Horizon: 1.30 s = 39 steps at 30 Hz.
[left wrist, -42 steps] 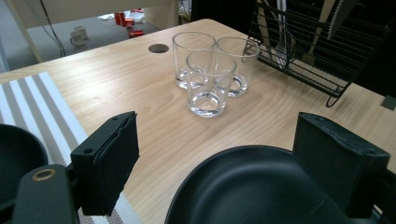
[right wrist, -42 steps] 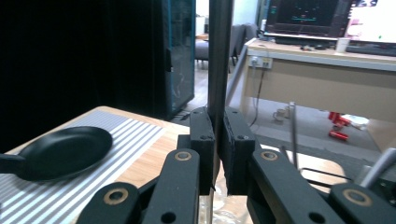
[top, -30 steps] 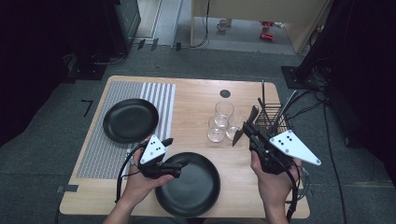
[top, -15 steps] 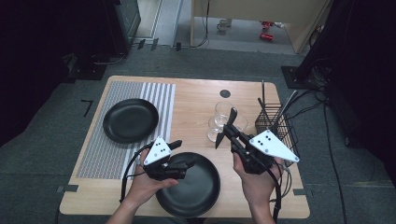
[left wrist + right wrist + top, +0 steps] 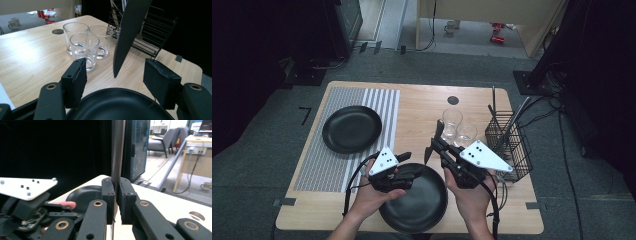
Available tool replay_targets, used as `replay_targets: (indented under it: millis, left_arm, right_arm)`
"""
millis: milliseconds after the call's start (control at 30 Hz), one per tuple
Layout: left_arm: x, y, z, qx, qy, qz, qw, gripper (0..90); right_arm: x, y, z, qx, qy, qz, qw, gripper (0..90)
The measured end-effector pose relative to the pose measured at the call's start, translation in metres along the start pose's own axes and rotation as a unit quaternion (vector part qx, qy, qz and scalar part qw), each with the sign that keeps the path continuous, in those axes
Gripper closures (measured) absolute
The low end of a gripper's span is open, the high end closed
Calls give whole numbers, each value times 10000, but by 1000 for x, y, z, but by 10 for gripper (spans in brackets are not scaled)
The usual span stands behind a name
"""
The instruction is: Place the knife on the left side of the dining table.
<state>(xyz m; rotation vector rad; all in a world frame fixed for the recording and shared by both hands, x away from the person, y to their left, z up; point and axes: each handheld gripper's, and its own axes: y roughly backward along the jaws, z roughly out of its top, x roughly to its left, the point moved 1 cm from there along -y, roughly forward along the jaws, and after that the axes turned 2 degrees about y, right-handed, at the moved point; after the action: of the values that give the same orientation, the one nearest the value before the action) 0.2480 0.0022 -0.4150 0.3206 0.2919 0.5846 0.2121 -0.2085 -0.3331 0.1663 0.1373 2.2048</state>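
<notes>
1. Left claw: jaws apart and just been closing. The near plate's rim lies between them, and the pads are not seen pressing on it.
2. Near plate: black, on the tabletop at its near edge, directly under and ahead of the left claw.
3. Right claw: jaws together, clamped on a dark knife. In the right gripper view its handle rises straight up between the pads.
4. Knife: blade points down, tip hanging above the bare tabletop just beyond the near plate's far rim, ahead of the left claw between its jaws in the left gripper view. Tip is clear of the wood.
5. Beyond the knife: three clear glasses standing together, upright.
6. Right of the glasses, behind the right claw: black wire basket holding utensils.
7. Far left of the left claw: second black plate, on a striped mat.
</notes>
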Motion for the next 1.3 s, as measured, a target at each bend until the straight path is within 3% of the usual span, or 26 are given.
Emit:
replay_targets:
  millis: [300,533,667,933,1200,1233,1300]
  left_arm:
    - [5,1,-1,-26,50,-128,9999,447]
    - [9,9,0,-259,155,-546,9981,592]
    - [9,9,-1,-210,66,-603,9979,685]
    - [4,7,-3,-116,-163,-633,9978,731]
    - [2,7,-4,-103,-284,-744,9968,780]
    - [2,8,-4,-116,-338,-802,9961,879]
    - [0,7,-4,-89,-355,-868,9956,900]
  right_arm:
    - [17,-12,-7,90,65,489,9987,857]
    - [22,-17,-11,156,87,844,9963,857]
    - [20,-17,-14,154,11,869,9961,857]
    - [12,-19,-19,149,-153,1021,9945,851]
    - [2,-21,-23,56,-489,1226,9912,838]
    - [0,-22,-24,56,-509,1216,9913,812]
    - [-3,-23,-27,58,-581,1213,9909,812]
